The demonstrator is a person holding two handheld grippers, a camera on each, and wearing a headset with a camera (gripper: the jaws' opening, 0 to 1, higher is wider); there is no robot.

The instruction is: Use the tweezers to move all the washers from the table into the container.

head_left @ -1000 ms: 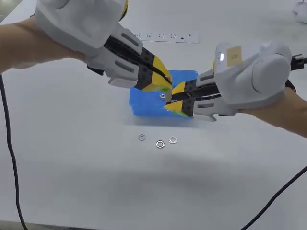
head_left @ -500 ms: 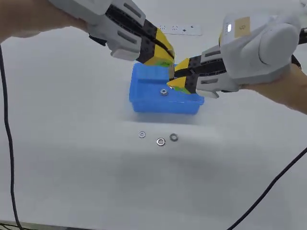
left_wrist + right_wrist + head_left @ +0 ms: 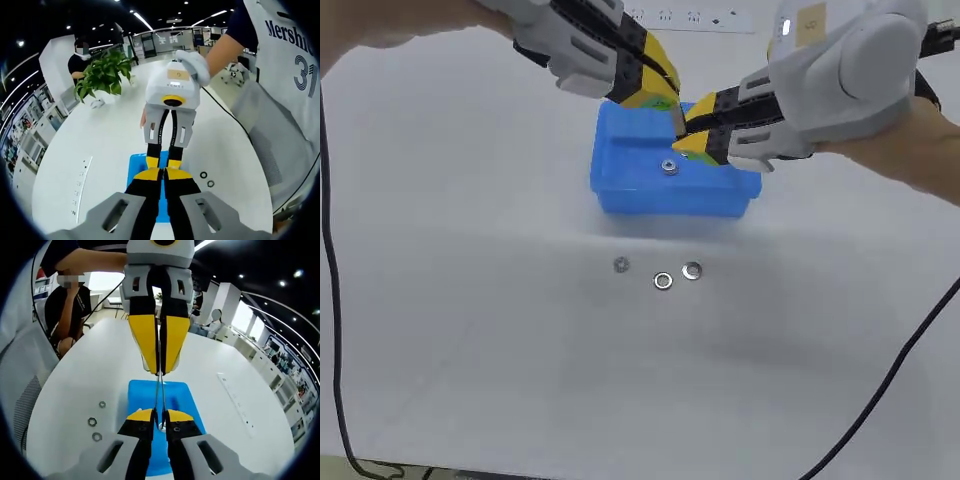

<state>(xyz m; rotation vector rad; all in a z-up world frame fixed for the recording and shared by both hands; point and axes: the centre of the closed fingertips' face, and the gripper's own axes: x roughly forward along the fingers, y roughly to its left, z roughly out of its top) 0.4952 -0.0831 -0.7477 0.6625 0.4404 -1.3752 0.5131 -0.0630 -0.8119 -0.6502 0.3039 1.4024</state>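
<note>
light: bright, even, ceiling lights point(image 3: 142, 21) overhead | shadows: soft, faint on white table point(image 3: 470, 330) | head view: slight blur on washers point(image 3: 663, 281) | gripper views: heavy fisheye bend at edges

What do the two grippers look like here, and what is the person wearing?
Both the left gripper and the right gripper have white moulded housings and black jaws with yellow tips. The right one carries a tan label. Black cables trail off from them. The person wears a pale jersey with dark lettering over a dark sleeve.
</note>
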